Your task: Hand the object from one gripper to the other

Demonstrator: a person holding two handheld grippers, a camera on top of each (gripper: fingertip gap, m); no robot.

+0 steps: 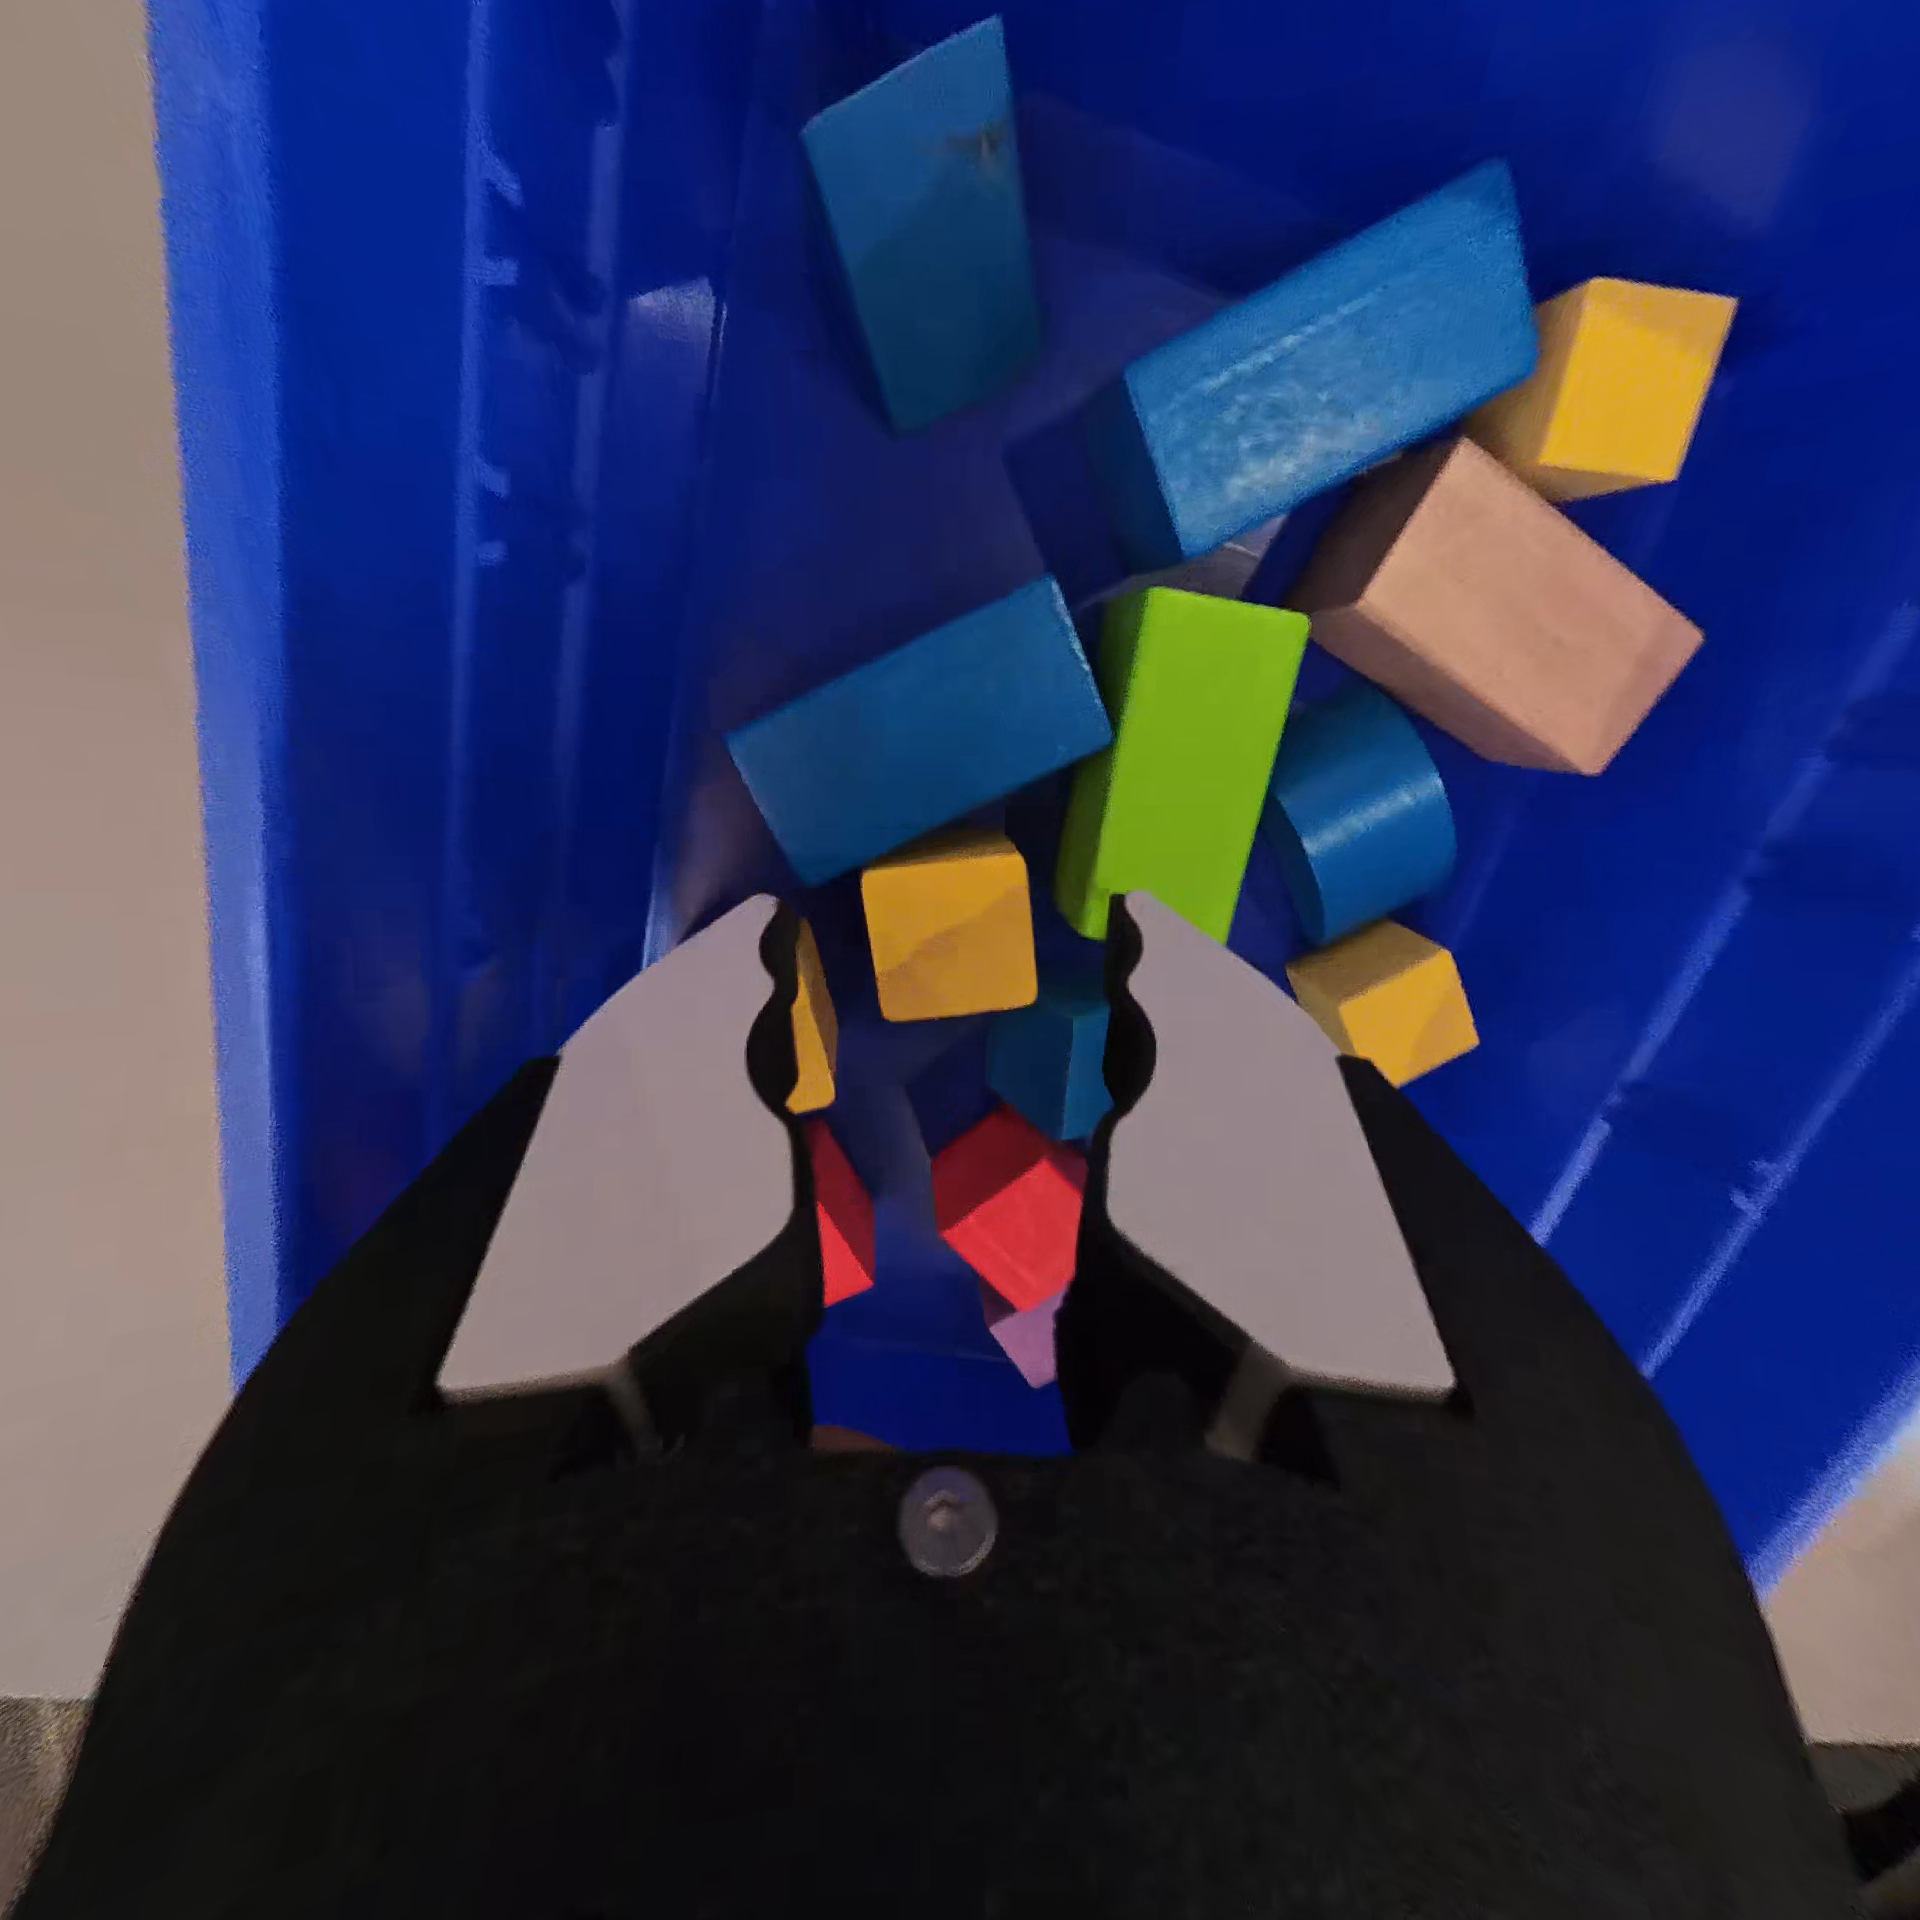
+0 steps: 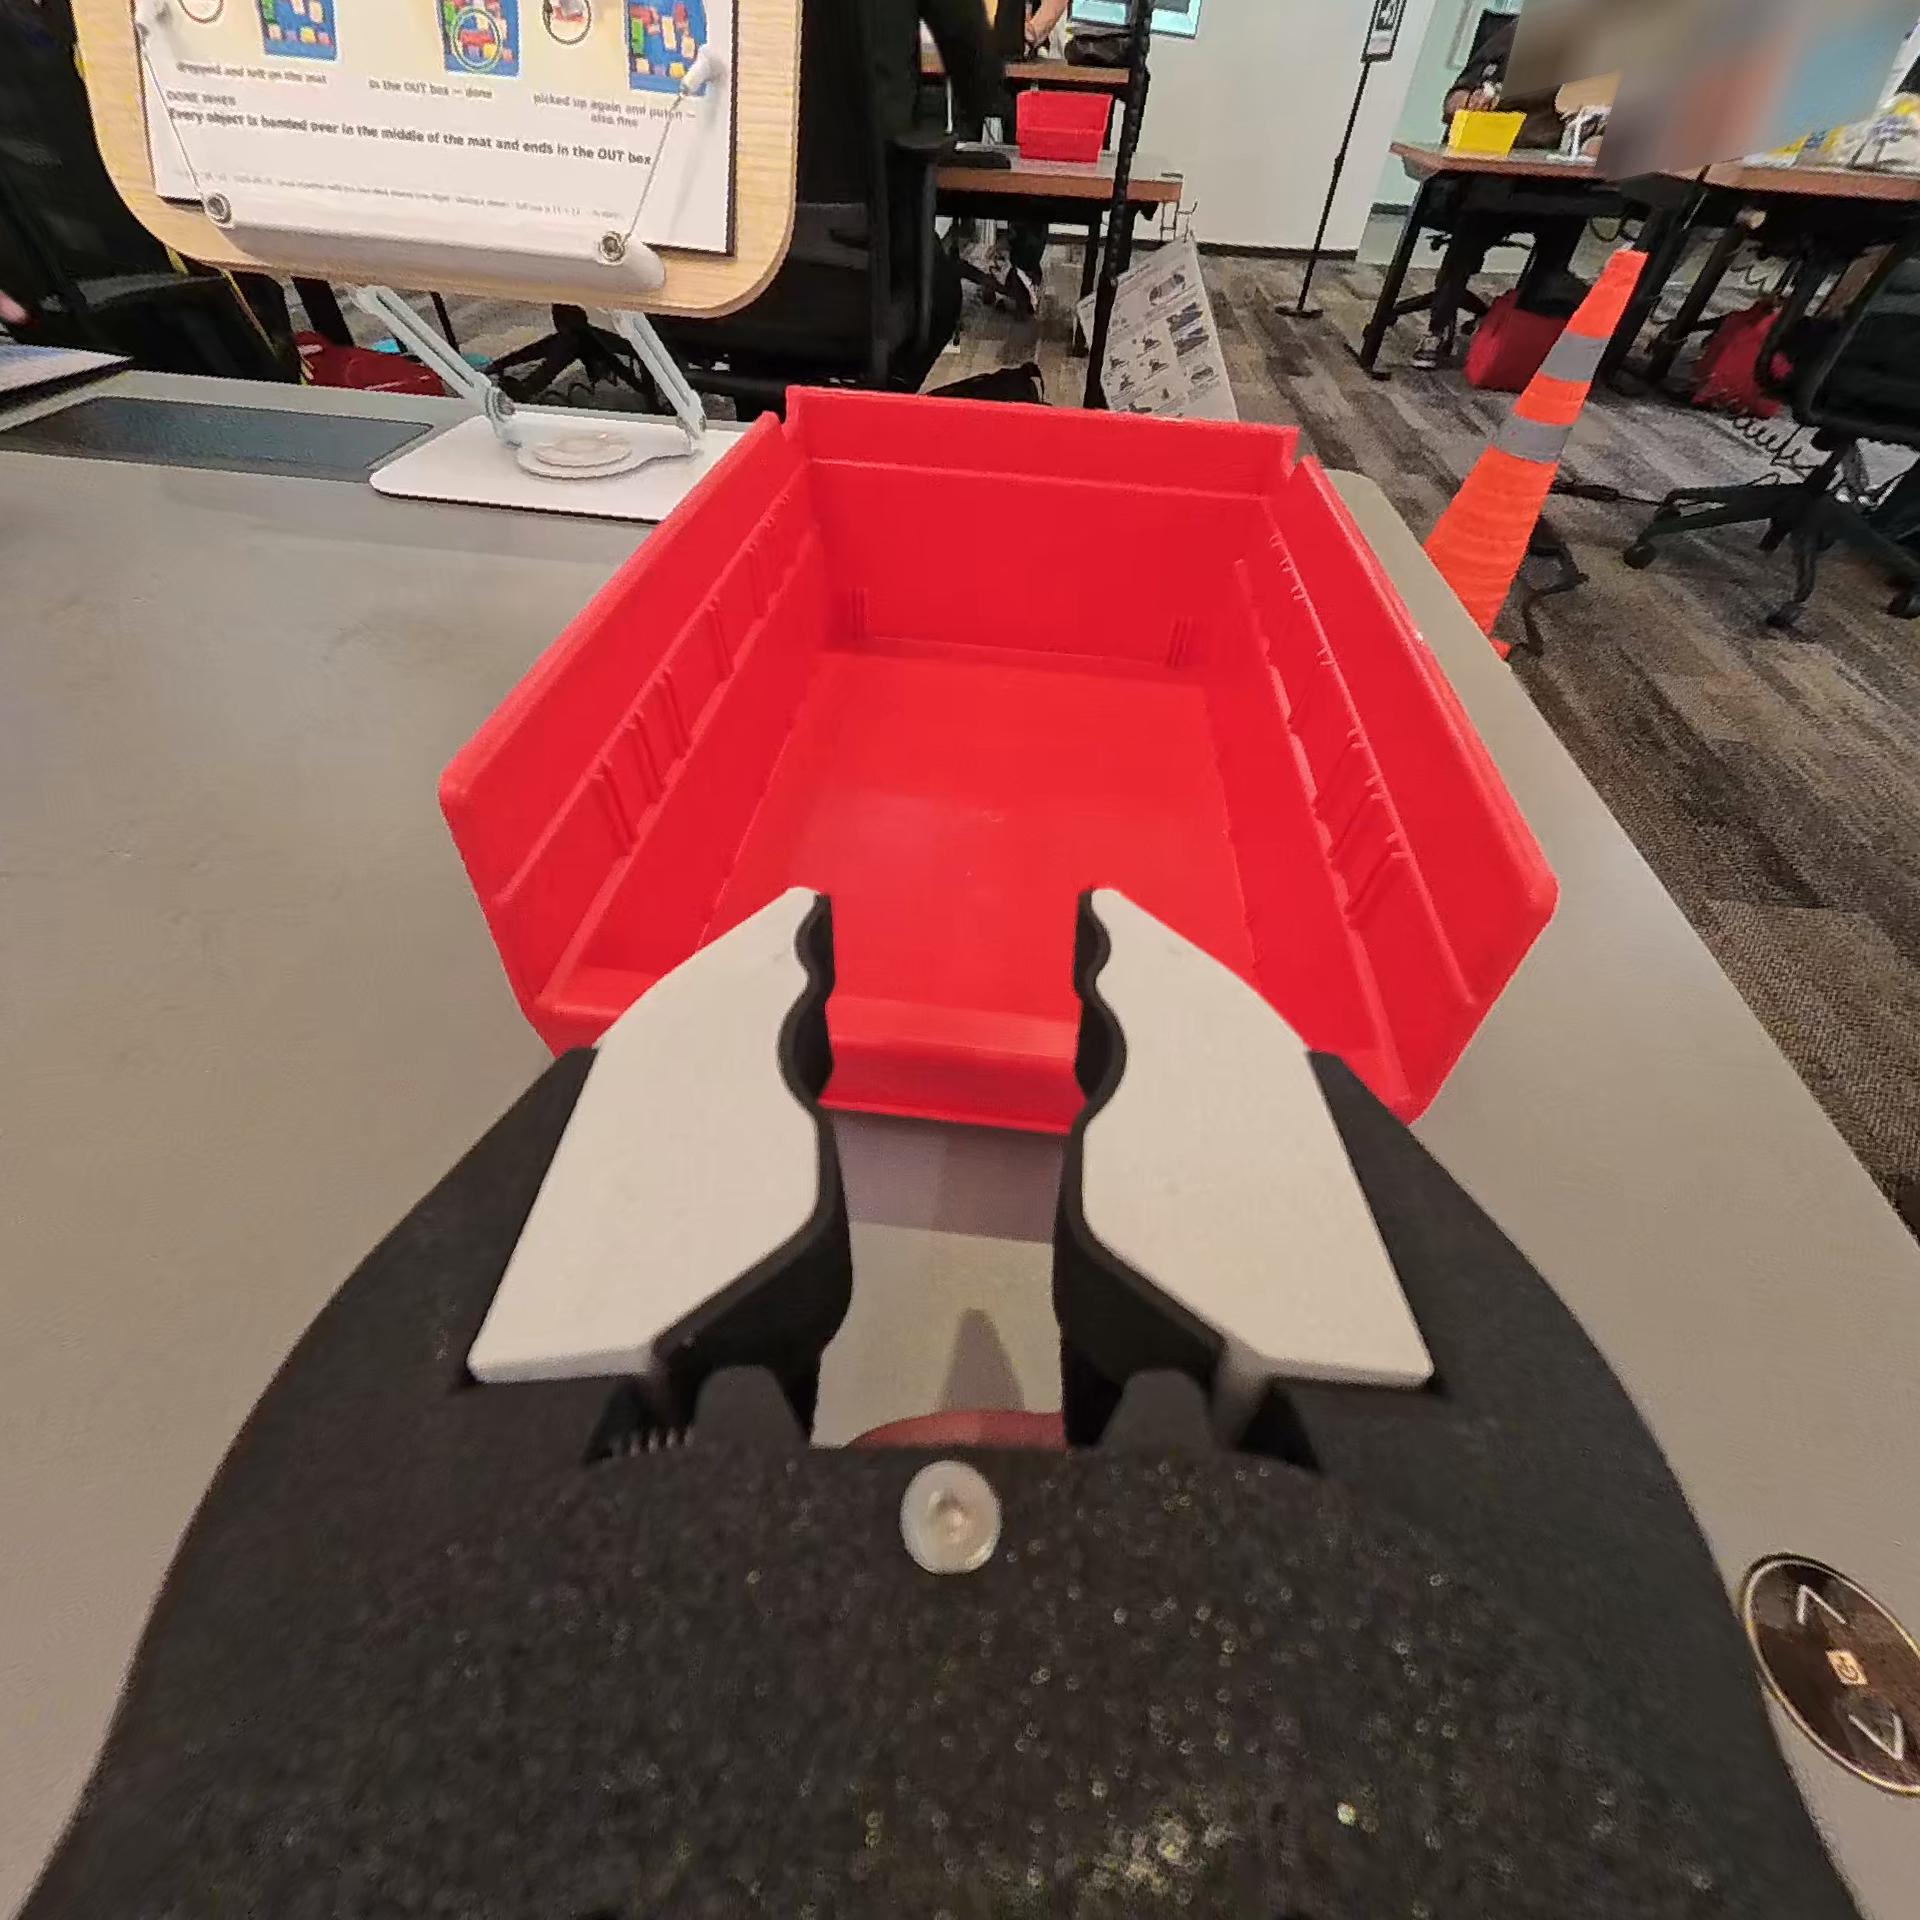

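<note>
I had the left gripper (image 1: 945, 935) pointed down into the blue bin (image 1: 436, 623), jaws parted and holding nothing, because the pick had to come first. Loose wooden blocks filled the centre and right of that frame. A yellow cube (image 1: 948, 927) sat just between the fingertips, apparently below them; I judged it the likeliest pick, though I couldn't tell whether the pads touched it. A green block (image 1: 1184, 758) leaned just right of it, its lower end behind the right fingertip, with a long blue block (image 1: 914, 727) lying above the cube. Red blocks (image 1: 1013, 1205) showed lower down between the fingers. Crowding there looked like the risk: closing might catch a neighbour. In the other view the right gripper (image 2: 951, 914) waited over the grey table (image 2: 208, 831), also spread and holding nothing, aimed at the red bin (image 2: 997, 790) in mid-frame. That bin had nothing in it, so I read it as the drop-off once the handover was made. No block had yet been lifted.
</note>
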